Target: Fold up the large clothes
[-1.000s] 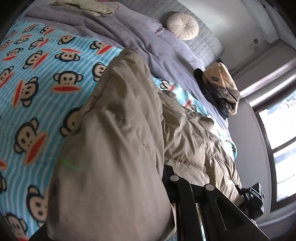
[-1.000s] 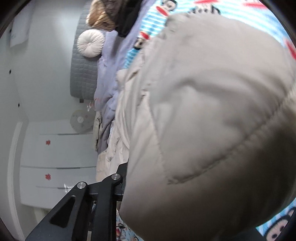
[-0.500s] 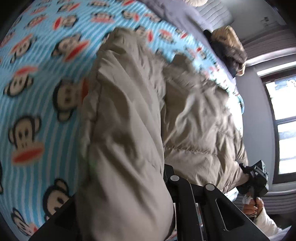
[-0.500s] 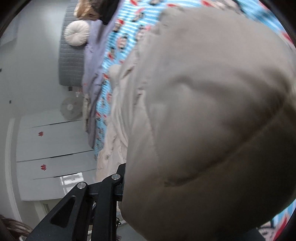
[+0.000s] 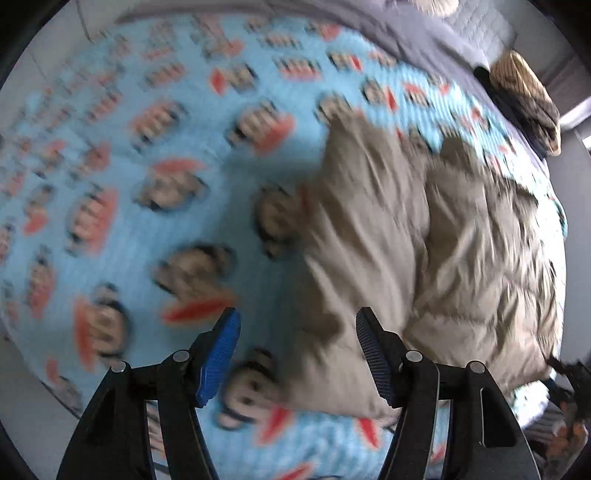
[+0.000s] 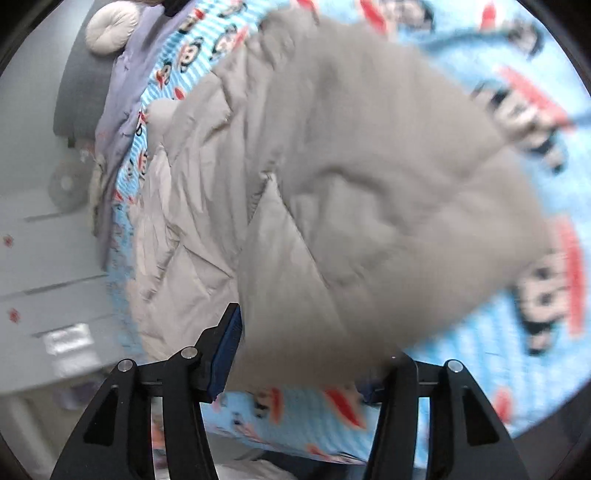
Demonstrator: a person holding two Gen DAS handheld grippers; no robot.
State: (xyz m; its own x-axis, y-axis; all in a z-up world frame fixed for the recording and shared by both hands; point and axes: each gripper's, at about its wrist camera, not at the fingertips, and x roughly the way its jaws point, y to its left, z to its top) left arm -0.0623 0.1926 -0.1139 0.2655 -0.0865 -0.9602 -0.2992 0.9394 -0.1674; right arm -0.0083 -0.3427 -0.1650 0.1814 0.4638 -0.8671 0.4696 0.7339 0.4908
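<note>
Release of the folded edge. Half a second earlier both claws were clamped on the beige puffer jacket (image 5: pixel 424 236), whose bulk filled each wrist view; now the left gripper (image 5: pixel 297 350) has let go, its jaws opening with only the near corner of the garment lying loosely below and between them, no pad pressing on it. The right gripper (image 6: pixel 310 354) is likewise opening: its blue left pad (image 6: pixel 227 350) stands clear of the cloth, and the jacket's near edge sags across the gap, hiding the right finger. Both views are motion-blurred.

The jacket now lies on the monkey-print blanket (image 5: pixel 155 155) at the right side of the bed, near its foot edge, instead of hanging from the claws. This suggests that one fold has been laid down and dropped; judging by the doubled layer and the ridge running down the middle, the garment is folded over once lengthwise, and further folds probably remain.

Orientation: the jacket's long axis runs from the near edge of the bed away toward the far headboard and the round cushion (image 6: pixel 110 27), with one quilted panel lying beside the other. Dark clothing (image 5: pixel 524 96) lies beyond its far end.
</note>
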